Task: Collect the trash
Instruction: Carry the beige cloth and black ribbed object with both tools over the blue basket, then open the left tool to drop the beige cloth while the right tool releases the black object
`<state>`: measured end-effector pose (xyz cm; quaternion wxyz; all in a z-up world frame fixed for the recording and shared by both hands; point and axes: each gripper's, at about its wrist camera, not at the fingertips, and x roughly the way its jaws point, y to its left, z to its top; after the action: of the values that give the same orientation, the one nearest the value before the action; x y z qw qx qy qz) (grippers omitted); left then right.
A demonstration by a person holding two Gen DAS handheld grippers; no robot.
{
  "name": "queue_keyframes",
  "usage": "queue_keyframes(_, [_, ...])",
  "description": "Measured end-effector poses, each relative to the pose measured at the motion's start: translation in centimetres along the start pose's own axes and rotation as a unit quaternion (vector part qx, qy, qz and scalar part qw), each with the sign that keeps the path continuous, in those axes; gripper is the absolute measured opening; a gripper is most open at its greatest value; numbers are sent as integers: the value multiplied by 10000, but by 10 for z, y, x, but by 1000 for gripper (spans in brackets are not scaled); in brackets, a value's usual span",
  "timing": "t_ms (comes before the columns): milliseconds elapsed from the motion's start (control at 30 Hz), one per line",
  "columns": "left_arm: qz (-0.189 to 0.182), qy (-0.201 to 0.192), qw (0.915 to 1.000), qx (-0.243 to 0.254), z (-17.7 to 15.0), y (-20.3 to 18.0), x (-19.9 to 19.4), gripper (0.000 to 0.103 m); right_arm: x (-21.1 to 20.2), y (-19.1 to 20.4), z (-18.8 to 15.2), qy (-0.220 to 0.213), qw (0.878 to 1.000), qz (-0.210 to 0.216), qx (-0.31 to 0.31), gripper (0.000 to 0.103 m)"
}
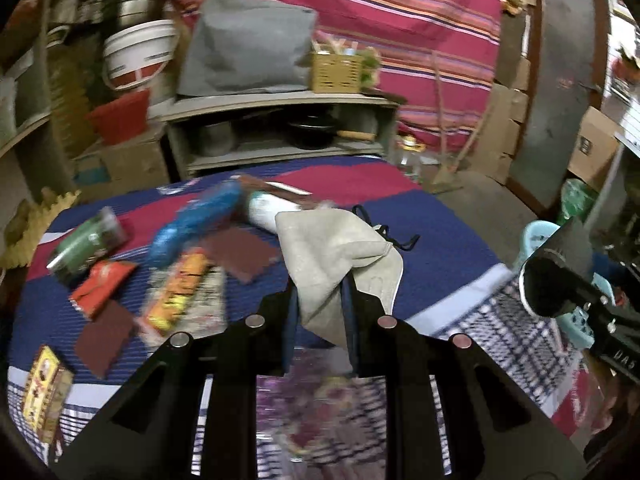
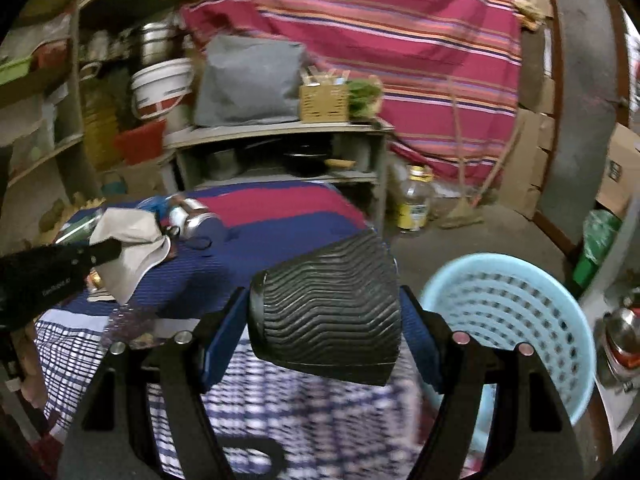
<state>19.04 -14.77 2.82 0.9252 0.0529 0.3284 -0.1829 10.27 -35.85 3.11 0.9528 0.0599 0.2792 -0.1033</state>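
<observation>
Beige cloth mask (image 1: 332, 256), black cords dangling, hangs mid-frame, pinched in the nearly closed left gripper (image 1: 320, 292) above the striped table (image 1: 440, 232). The right gripper (image 2: 324, 320), spread wide, clamps a black ribbed cup (image 2: 326, 300) at centre. A pale blue basket (image 2: 520, 304) sits lower right, just beside the cup. Wrappers (image 1: 176, 288) litter the cloth's left side.

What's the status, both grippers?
Left gripper shut on beige cloth pouch. Right gripper holding black ribbed cup. Blue basket right of it, nothing in the way.
</observation>
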Motion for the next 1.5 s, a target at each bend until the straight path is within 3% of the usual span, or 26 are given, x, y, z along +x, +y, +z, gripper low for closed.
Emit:
queue_keyframes(267, [-628, -109, 9977, 229, 4, -81, 4, 19, -27, -89, -3, -190, 9965, -567, 587, 74])
queue_keyframes(467, [-1023, -88, 9929, 599, 1, -148, 14, 19, -34, -134, -13, -182, 9930, -830, 818, 74])
queue_keyframes(700, [-1374, -9, 9861, 930, -5, -210, 28, 19, -37, -173, -26, -141, 9903, -1022, 930, 74])
queue_keyframes(1100, [-1675, 244, 9797, 1075, -13, -268, 61, 21, -31, -210, -34, -46, 9887, -1095, 1019, 74])
queue_keyframes(1300, [-1793, 262, 9791, 921, -13, -267, 66, 43, -26, -212, -36, 11, 9885, -1090, 1047, 74])
queue_keyframes(1500, [-1523, 92, 9846, 858, -9, -255, 56, 68, -21, -207, -34, 55, 9890, -1081, 1003, 74])
